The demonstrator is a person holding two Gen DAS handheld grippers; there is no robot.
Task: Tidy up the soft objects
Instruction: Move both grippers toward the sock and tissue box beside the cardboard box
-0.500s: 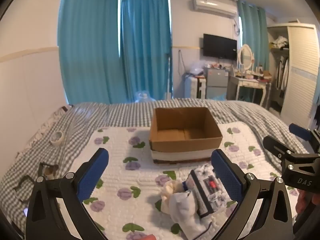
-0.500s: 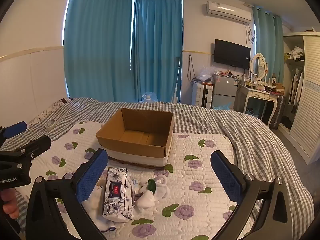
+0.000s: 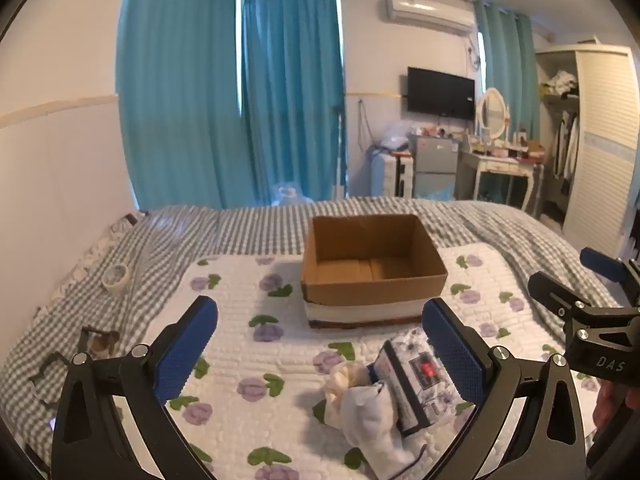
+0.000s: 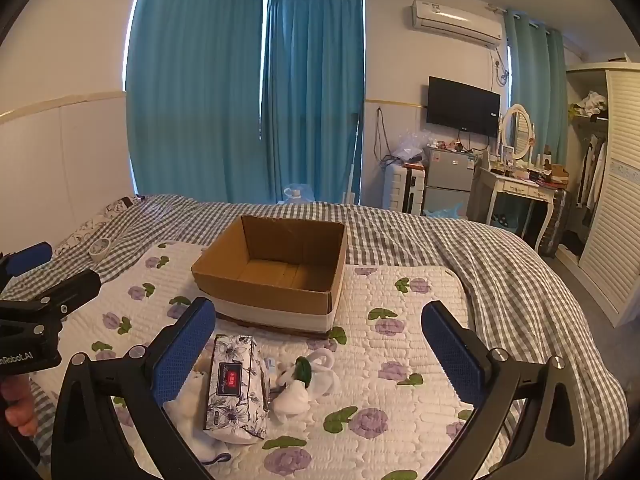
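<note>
- Both grippers are hanging above the near end of the bed, tilting a little downward; I am holding one in each hand.
- Left gripper (image 3: 320, 344) is standing spread wide, gripping nothing; its blue pads (image 3: 186, 346) are touching nothing.
- Right gripper (image 4: 320, 344) is likewise gaping wide with nothing clamped between its pads (image 4: 185, 347).
- Each gripper is showing at the edge of the other's view: the right one (image 3: 592, 320) at the far right, the left one (image 4: 36, 316) at the far left.
- Soft things are lying in a small heap on the floral pad (image 4: 400, 408), just in front of the box (image 4: 276, 276).
- A floral tissue pack (image 4: 236, 388) is lying flat in that heap, its red label facing up.
- White socks (image 3: 368, 412) are bunching against the pack on its left side.
- A white knot of cloth with a green spot (image 4: 304, 376) is lying just right of the pack.
- Cardboard box is sitting open on the pad, showing a bare floor, beyond the heap and apart from both grippers.
- A tape roll (image 3: 116, 276) is resting on the checked cover (image 4: 500, 280), well off to the left.
</note>
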